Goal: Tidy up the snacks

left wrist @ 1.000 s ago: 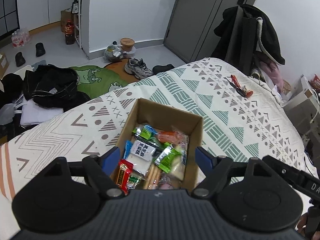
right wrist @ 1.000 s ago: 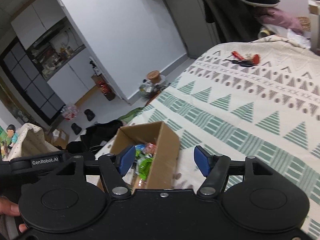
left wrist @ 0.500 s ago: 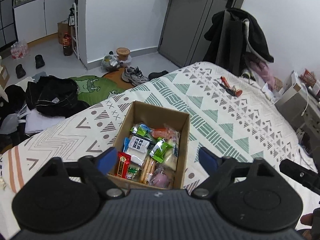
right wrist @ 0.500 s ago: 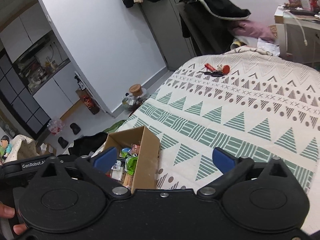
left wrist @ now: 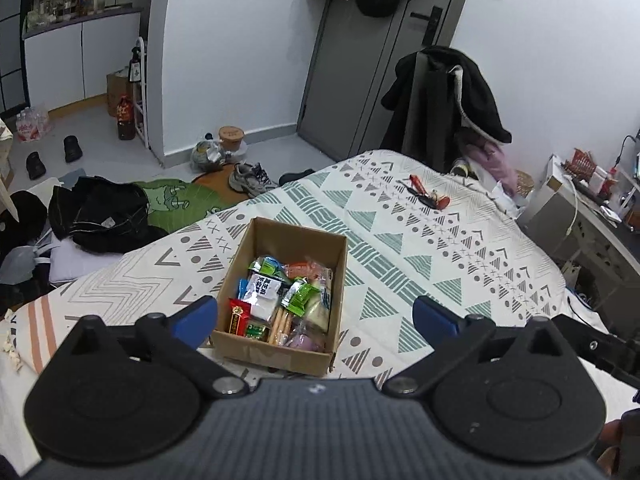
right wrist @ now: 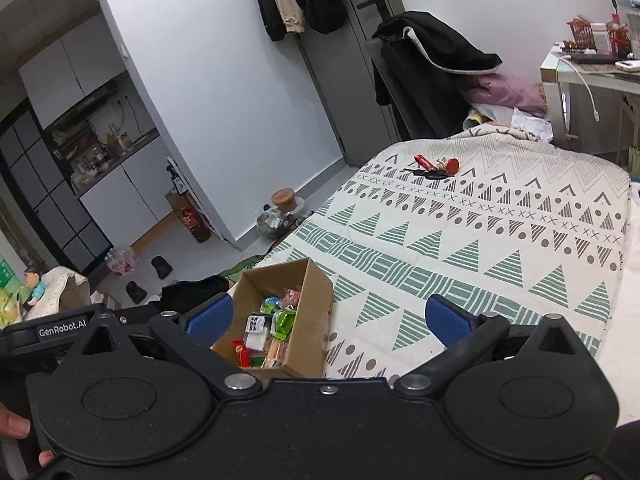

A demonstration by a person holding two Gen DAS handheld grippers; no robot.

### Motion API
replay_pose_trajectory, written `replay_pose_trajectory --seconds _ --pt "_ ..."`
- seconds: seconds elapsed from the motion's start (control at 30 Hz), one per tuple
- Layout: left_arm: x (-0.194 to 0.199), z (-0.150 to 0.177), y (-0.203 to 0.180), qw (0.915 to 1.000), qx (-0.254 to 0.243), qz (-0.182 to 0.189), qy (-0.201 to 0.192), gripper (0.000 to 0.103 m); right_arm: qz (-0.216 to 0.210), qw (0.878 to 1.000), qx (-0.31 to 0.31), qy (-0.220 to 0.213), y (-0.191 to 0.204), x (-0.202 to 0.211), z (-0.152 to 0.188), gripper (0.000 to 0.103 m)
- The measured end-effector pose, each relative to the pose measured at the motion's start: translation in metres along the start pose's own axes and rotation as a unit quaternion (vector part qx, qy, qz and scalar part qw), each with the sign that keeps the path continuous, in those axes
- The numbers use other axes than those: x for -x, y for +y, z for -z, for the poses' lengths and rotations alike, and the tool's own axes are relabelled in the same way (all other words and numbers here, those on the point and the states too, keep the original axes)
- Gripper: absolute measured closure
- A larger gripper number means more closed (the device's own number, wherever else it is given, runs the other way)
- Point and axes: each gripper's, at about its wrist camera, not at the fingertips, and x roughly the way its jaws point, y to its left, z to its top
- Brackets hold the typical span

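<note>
An open cardboard box [left wrist: 298, 240] sits on the patterned bedspread [left wrist: 420, 248], filled with several snack packets [left wrist: 280, 300]: green, white, red and orange wrappers. My left gripper [left wrist: 316, 316] is open and empty, held above and just behind the box's near edge. In the right wrist view the box [right wrist: 316, 300] and its snacks [right wrist: 268, 332] lie low and left of centre. My right gripper [right wrist: 328, 316] is open and empty, above the box's right side. The left gripper's body [right wrist: 60, 330] shows at the far left.
A key bunch with red tags [left wrist: 426, 196] lies on the far part of the bed, also in the right wrist view [right wrist: 436, 168]. A chair draped with dark coats [left wrist: 444, 104] stands past the bed. Clothes [left wrist: 100, 212], shoes [left wrist: 250, 176] and bottles litter the floor at left.
Both grippers have pulled up and back from the box, which now looks smaller. Both jaws have opened wider. The box and snacks have not moved.
</note>
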Motion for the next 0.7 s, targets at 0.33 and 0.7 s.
replay_pose_trajectory --seconds 0.33,0.7 --pt "0.053 0.014 -0.003 0.9994 -0.020 0.003 -0.027 0.000 -0.007 1.000 0.018 0.009 0.016 0.036 0.014 0.000" --pt "0.100 0.034 -0.003 0.9986 -0.038 0.010 -0.036 0.000 0.007 0.999 0.034 0.001 0.030 0.074 0.030 0.000"
